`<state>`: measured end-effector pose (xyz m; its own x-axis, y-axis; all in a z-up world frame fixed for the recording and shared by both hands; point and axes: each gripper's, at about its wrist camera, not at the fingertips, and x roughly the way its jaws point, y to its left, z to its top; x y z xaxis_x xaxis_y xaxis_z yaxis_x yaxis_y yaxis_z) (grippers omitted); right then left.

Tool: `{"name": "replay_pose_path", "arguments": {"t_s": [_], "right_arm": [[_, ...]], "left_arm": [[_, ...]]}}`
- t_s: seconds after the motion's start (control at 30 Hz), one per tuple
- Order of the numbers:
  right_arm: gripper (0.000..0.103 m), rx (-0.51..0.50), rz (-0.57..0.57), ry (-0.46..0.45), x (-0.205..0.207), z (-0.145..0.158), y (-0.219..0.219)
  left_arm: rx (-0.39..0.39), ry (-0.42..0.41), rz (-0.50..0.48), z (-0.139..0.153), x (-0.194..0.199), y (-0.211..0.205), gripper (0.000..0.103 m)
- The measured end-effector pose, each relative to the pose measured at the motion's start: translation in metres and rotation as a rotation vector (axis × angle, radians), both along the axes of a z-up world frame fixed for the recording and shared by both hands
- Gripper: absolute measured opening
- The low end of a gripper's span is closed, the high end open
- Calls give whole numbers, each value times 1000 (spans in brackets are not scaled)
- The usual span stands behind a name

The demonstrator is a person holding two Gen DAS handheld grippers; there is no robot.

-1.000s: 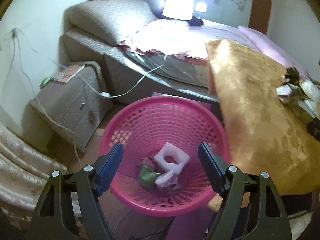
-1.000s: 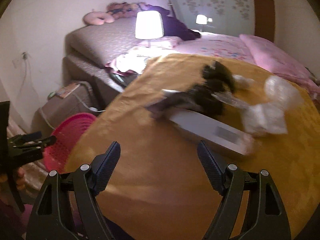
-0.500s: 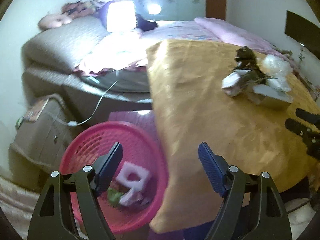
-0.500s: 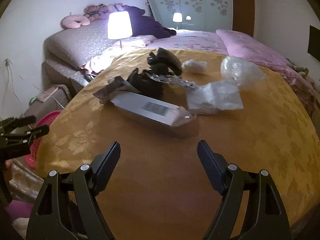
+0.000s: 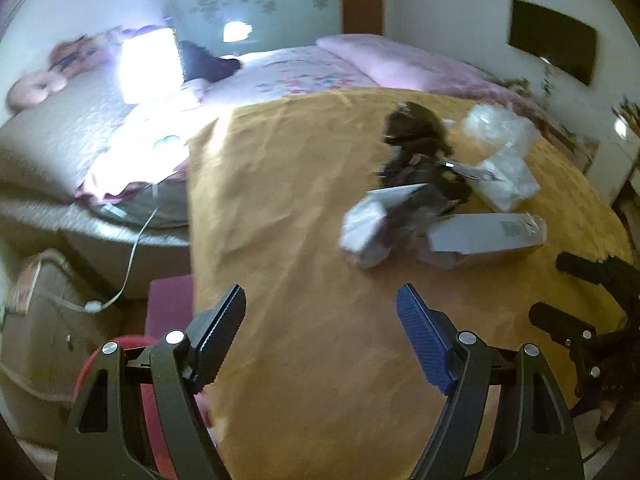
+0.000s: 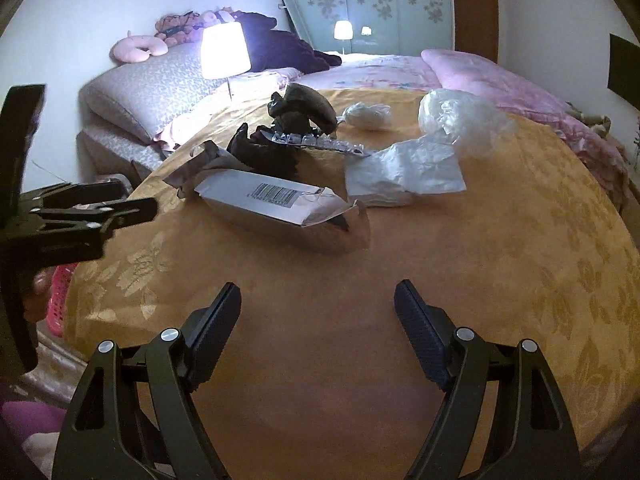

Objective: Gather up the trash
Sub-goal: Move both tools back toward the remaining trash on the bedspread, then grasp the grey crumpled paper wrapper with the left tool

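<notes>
Both my left gripper (image 5: 320, 312) and my right gripper (image 6: 318, 308) are wide apart and hold nothing, above the yellow tablecloth (image 6: 500, 260). The trash is on the table: a torn grey package (image 6: 276, 200), black scraps (image 6: 300, 108), white plastic bags (image 6: 404, 172). I judge most work is left, and the pink basket (image 6: 58, 296) waits beside the table edge.

A barcode label sits on the torn grey mailer bag (image 6: 276, 200), at twelve o'clock from the camera. Its digits are too small to read. No other text is legible.
</notes>
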<state>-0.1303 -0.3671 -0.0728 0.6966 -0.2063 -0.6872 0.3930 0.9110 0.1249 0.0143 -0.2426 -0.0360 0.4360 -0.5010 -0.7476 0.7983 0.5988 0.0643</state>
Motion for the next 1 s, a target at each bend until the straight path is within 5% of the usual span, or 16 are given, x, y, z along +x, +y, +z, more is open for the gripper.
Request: {"name": "replay_pose_path", "arguments": {"t_s": [0.43,0.73,1.0], "right_arm": [[77,0,0,-14,-5,0,3],[77,3,2,-14,-5,0,4],[76,17,8,-19,-5,2,0]], "left_arm": [[42,-38,-62,-3,13,-44,73],[38,1,-114,-8,7,-50,24],[38,18,-83,-7,2,-28,22]]}}
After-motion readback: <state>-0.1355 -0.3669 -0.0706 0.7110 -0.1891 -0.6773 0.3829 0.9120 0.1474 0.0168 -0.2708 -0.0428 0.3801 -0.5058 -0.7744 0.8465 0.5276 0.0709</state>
